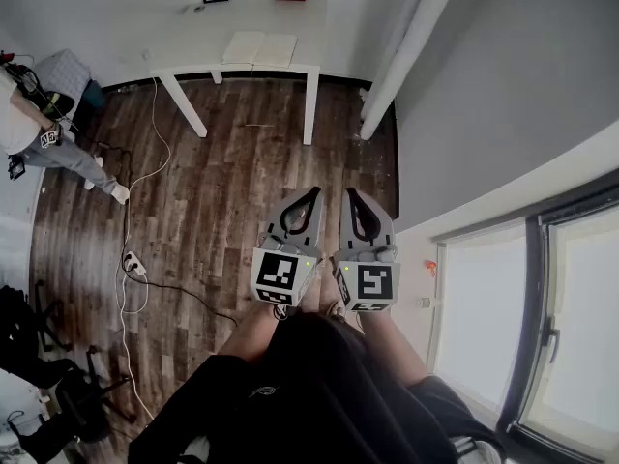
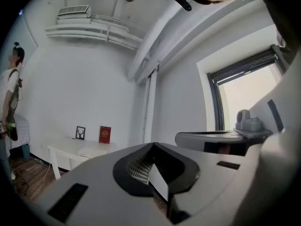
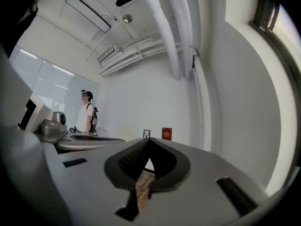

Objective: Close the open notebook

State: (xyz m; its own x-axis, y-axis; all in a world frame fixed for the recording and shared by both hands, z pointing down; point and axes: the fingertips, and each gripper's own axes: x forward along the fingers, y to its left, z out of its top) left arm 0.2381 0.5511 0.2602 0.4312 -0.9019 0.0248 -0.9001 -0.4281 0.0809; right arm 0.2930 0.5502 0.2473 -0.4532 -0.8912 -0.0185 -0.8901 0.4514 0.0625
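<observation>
**Open notebook [image 1: 259,49] flat on the far white counter [image 1: 184,42]**

Left claw [image 1: 310,191] and right claw [image 1: 354,192] level, side by side, each with tips pressed together on nothing.

Only from the head: notebook by the counter's near edge, toward its right corner, well apart from both claws; dark wood floor [image 1: 222,182], trailing cable [image 1: 126,225].

Only from the gripper views: ceiling pipes [image 3: 176,32], wall air unit [image 2: 73,11].

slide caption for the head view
Left tongs and right tongs shut above the floor, the open notebook away on the table.
</observation>
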